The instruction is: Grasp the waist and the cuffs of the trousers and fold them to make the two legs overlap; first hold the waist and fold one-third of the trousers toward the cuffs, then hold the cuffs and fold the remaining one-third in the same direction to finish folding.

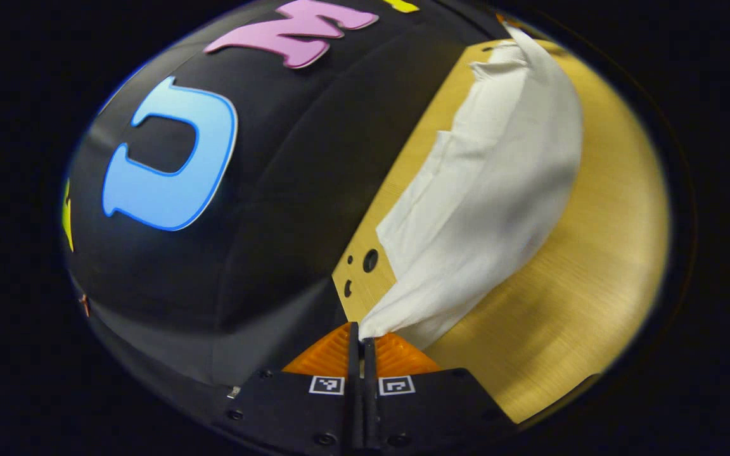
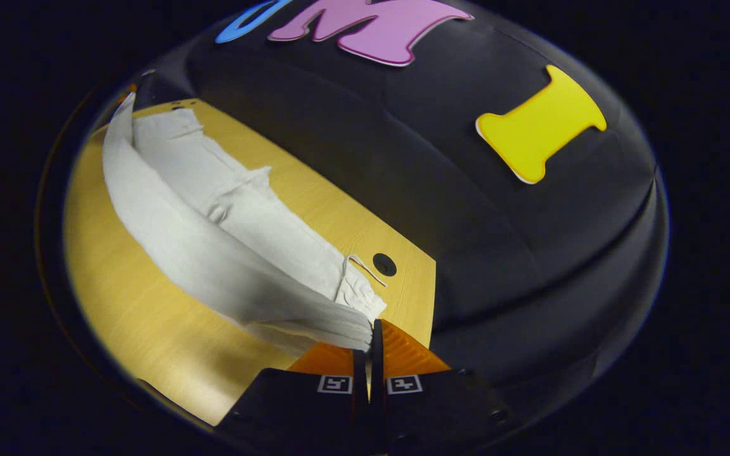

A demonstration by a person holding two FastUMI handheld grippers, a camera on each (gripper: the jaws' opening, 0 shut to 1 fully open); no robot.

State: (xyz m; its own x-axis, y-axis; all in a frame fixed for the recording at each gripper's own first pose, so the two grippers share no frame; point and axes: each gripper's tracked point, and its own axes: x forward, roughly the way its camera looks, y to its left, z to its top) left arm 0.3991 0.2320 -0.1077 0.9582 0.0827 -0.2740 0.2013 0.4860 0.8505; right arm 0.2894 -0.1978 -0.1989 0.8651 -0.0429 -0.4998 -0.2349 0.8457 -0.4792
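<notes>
White trousers (image 1: 492, 190) stretch across a wooden table (image 1: 593, 304), one leg lifted off the surface in a hanging fold. In the left gripper view my left gripper (image 1: 361, 335) is shut on one end of the cloth, which fans out from its fingertips toward the far table edge. In the right gripper view my right gripper (image 2: 370, 335) is shut on the waist end of the trousers (image 2: 225, 253), where a drawstring (image 2: 365, 269) dangles. The raised leg sweeps away as a long band to the far left, above the leg lying flat.
The table's (image 2: 149, 329) edge runs close beside both grippers, with round holes (image 1: 370, 260) in the board near the corner. A similar hole (image 2: 384, 264) lies by the drawstring. The booth's black cloth wall rises just beyond the edge.
</notes>
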